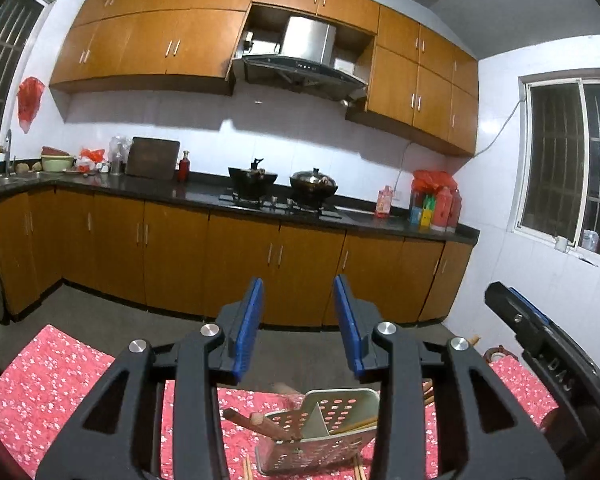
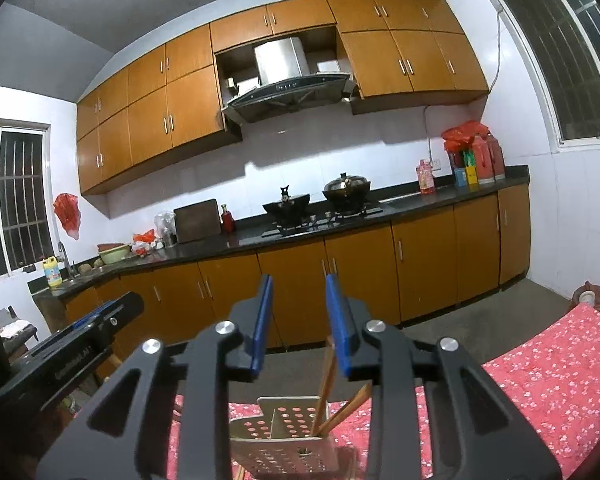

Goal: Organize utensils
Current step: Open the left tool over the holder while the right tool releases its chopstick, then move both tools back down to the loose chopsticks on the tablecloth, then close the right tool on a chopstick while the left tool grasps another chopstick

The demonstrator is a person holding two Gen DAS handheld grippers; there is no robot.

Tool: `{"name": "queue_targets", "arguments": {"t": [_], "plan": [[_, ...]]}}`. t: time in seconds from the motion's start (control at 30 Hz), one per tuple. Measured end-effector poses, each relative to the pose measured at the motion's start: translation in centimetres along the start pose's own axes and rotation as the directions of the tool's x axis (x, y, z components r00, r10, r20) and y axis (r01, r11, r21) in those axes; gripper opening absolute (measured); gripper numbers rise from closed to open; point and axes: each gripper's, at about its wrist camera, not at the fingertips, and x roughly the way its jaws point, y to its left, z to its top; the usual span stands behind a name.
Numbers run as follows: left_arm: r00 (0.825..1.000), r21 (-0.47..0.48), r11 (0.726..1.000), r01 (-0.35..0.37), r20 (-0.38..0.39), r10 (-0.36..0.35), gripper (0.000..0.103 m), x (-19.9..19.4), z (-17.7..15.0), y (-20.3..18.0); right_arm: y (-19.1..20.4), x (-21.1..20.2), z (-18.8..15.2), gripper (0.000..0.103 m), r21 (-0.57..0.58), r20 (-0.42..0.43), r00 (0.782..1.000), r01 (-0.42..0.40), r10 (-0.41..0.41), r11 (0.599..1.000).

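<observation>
A perforated metal utensil holder (image 1: 324,436) stands on the table with the red flowered cloth (image 1: 52,376), low between the fingers of my left gripper (image 1: 299,328), which is open and empty above it. A brown wooden handle (image 1: 260,426) leans out of its left compartment; wooden chopsticks (image 1: 354,426) lie in its right one. In the right wrist view the same holder (image 2: 288,436) holds chopsticks (image 2: 332,396) in its right compartment. My right gripper (image 2: 299,324) is open and empty above it. More chopstick ends (image 1: 247,468) lie on the cloth by the holder.
The right gripper's body (image 1: 540,344) shows at the right of the left wrist view; the left gripper's body (image 2: 72,348) at the left of the right wrist view. Beyond the table are a grey floor (image 1: 100,312), orange cabinets (image 1: 240,264) and a counter with pots (image 1: 284,186).
</observation>
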Motion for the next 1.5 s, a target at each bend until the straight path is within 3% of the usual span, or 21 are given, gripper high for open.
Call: {"name": "queue_targets", "arguments": {"t": [0.3,0.47,0.57,0.63,0.73,0.8,0.87,1.03,1.1,1.13,1.23,1.4,1.5], "plan": [[1.0,-0.015,1.0,-0.005,0.024,0.005,0.037,-4.6,0.7,1.5,-1.6,-5.1,-0.5,0.03,0.004,-0.012,1.0,0.009,-0.009,1.0],[0.999,-0.001,0.999,-0.036,-0.028,0.036,0.037,-7.3,-1.9,2.9,-3.4,-6.5,-5.0,0.03,-0.009,-0.139,0.989,0.05,-0.051,0.999],[0.992,0.033,0.996,-0.08,-0.098,0.083,0.039,-7.7,-5.3,3.9,-4.8,-5.6,-9.7,0.03,-0.011,-0.302,0.951,0.067,-0.067,0.998],[0.982,0.056,0.994,-0.089,-0.161,0.097,0.039,-7.3,-7.4,4.4,-5.4,-4.8,-12.7,0.03,-0.008,-0.408,0.91,0.079,-0.076,0.997],[0.949,0.089,0.991,-0.103,-0.289,0.124,0.039,-6.1,-11.4,5.3,-6.1,-3.8,-17.7,0.03,0.023,-0.575,0.817,0.068,-0.042,0.997],[0.923,0.094,0.991,-0.097,-0.363,0.125,0.039,-5.5,-13.8,5.8,-6.1,-3.6,-20.0,0.028,0.04,-0.636,0.772,0.059,-0.02,0.997],[0.902,0.094,0.992,-0.087,-0.414,0.119,0.039,-5.3,-15.5,6.0,-5.5,-3.6,-21.6,0.027,0.037,-0.668,0.744,0.044,-0.008,0.998],[0.865,0.065,0.997,-0.045,-0.497,0.071,0.039,-5.2,-18.5,5.8,-4.3,-3.1,-23.2,0.026,-0.017,-0.697,0.716,0.036,-0.038,0.999],[0.852,0.046,0.999,-0.024,-0.522,0.045,0.039,-5.1,-19.2,5.7,-4.3,-2.8,-24.1,0.021,-0.028,-0.718,0.694,0.04,-0.047,0.999],[0.845,0.037,0.999,-0.016,-0.534,0.033,0.039,-5.0,-19.6,5.6,-4.2,-2.7,-24.2,0.019,-0.037,-0.706,0.706,0.032,-0.049,0.999],[0.825,0.023,1.0,0.01,-0.565,0.005,0.038,-4.9,-20.5,5.3,-4.2,-2.6,-24.1,0.008,-0.11,-0.695,0.711,0.038,-0.104,0.993],[0.79,0.004,0.999,0.037,-0.613,-0.026,0.03,-4.3,-22.1,4.5,-6.4,-2.4,-23.6,0.008,-0.098,-0.676,0.715,0.151,-0.177,0.984],[0.774,0.011,0.999,0.045,-0.633,-0.028,0.026,-4.0,-22.8,4.3,-7.1,-2.6,-23.3,0.008,-0.083,-0.676,0.716,0.161,-0.174,0.983]]}}
